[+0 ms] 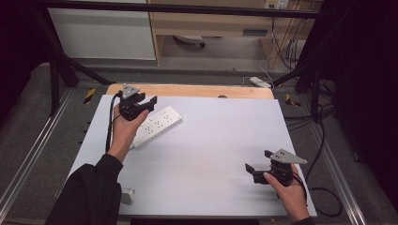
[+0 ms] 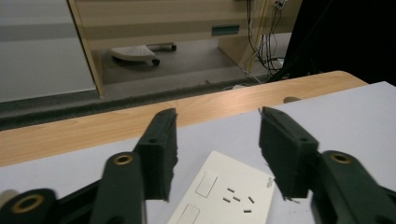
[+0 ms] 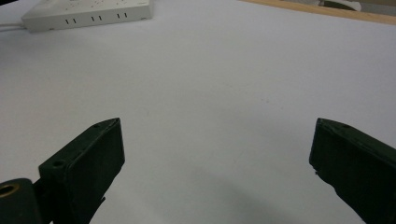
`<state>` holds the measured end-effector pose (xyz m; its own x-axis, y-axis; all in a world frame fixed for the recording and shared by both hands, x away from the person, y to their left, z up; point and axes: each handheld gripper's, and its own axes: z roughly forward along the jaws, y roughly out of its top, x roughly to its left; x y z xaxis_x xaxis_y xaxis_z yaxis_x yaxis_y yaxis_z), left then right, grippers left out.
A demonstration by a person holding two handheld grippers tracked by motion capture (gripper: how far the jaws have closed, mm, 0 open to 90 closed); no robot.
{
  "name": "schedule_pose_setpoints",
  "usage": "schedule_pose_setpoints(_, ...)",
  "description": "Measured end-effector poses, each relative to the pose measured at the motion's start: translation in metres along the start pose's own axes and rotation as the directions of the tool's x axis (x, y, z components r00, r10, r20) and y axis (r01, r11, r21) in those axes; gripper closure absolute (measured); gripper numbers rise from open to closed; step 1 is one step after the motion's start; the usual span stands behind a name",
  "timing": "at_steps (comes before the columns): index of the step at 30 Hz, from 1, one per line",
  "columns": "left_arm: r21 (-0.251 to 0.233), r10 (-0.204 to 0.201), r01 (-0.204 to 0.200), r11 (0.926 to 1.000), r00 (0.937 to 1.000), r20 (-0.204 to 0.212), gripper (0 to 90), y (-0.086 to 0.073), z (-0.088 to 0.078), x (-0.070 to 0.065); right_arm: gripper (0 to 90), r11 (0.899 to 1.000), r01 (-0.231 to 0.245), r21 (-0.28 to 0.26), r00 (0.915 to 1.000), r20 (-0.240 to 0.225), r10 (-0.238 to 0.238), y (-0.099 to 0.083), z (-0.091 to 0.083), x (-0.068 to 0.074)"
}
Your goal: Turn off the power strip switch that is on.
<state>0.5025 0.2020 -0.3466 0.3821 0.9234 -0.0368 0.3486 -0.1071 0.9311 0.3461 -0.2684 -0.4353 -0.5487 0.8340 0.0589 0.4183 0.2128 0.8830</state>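
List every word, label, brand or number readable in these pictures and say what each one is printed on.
No text can be read.
Power strip: a small dark mark near its right edge in the left gripper view, too small and blurred to read.
Blue-grey label plate on the wooden shelf behind the table: blurred, no letters can be made out.
Black-and-yellow striped markers beside the table: hazard stripes, no words.

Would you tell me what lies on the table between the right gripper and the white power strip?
Nothing: in the high view, bare white tabletop separates the right gripper from the power strip.
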Motion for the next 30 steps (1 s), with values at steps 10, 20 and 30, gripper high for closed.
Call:
schedule_pose_setpoints(10,-0.004,0.009,-0.009,1.0,1.0,-0.002,71.8,0.0,0.008,0.0,3.7,1.0,0.003,-0.006,1.0,0.002,-0.003,0.0,0.0,0.0)
schedule_pose_setpoints(20,-0.005,0.002,-0.002,1.0,0.9999,0.016,89.8,-0.004,0.016,0.001,3.7,1.0,0.002,-0.005,1.0,0.002,-0.002,0.001,-0.001,0.0)
schedule_pose_setpoints(30,0.019,-0.014,0.014,0.9997,0.9996,0.024,90.0,-0.008,0.023,0.004,3.7,1.0,0.005,-0.009,1.0,0.001,-0.005,0.001,-0.001,-0.001)
